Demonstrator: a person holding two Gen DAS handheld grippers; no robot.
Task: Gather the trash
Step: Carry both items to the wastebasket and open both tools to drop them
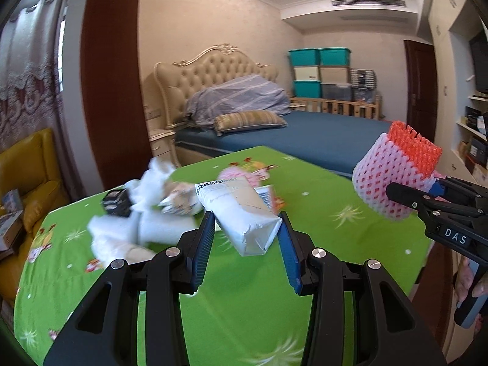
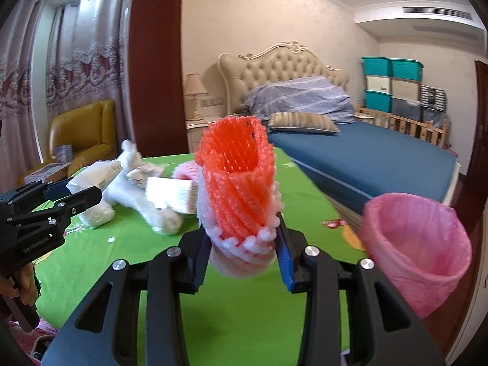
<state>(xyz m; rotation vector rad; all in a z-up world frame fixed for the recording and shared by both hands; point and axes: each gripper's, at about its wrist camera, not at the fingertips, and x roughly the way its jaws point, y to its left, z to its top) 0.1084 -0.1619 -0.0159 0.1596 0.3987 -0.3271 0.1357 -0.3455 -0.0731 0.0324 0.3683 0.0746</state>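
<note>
My left gripper (image 1: 246, 238) is shut on a white paper packet (image 1: 241, 213) and holds it above the green tablecloth (image 1: 244, 305). My right gripper (image 2: 244, 244) is shut on foam fruit nets (image 2: 238, 189), an orange one nested in a pink-white one, held up in the air; the nets also show at the right of the left wrist view (image 1: 393, 170). A pile of trash (image 1: 143, 213), white foam, wrappers and a small black box, lies on the table's far left. A pink-lined bin (image 2: 418, 253) stands off the table's right edge.
A bed (image 1: 305, 134) with blue sheet stands behind the table. A yellow armchair (image 2: 82, 134) is at the left. Stacked storage boxes (image 1: 320, 73) stand at the back wall. A pink foam net (image 1: 241, 174) lies on the far table.
</note>
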